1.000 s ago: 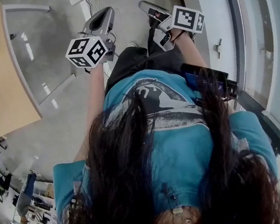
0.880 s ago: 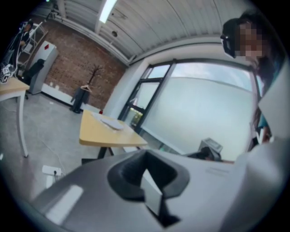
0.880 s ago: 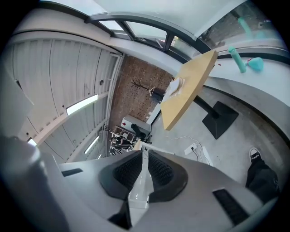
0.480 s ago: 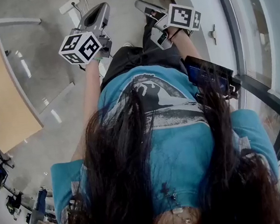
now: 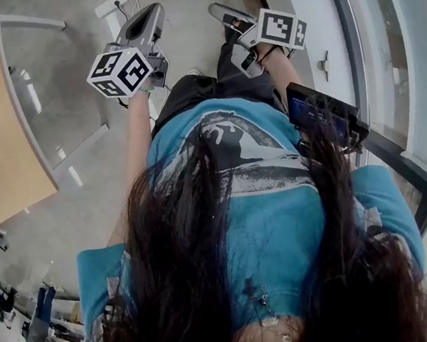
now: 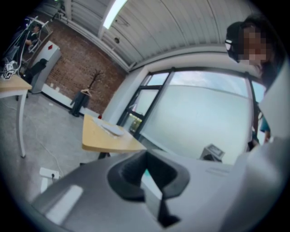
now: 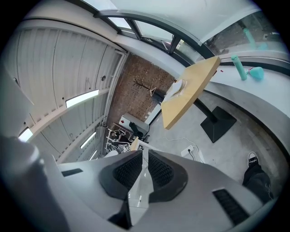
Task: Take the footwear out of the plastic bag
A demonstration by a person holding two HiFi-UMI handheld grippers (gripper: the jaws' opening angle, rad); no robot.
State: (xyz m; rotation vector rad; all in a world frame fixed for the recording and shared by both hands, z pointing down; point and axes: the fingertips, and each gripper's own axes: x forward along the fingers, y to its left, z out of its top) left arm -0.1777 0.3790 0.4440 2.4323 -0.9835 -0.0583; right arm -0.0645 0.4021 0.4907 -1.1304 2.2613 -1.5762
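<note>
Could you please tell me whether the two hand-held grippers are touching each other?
Apart. The head view shows a strip of bare grey floor between the left hand-held gripper and the right hand-held gripper.

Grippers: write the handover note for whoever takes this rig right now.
Left gripper: jaws shut, nothing between them, held out in front of the person.
Right gripper: jaws shut, empty, held out beside the left one.
Plastic bag and footwear: in no view. A wooden table stands off to the left in the head view.
Done: nothing that shows.
Left: find the bag, then take the footwear out.
</note>
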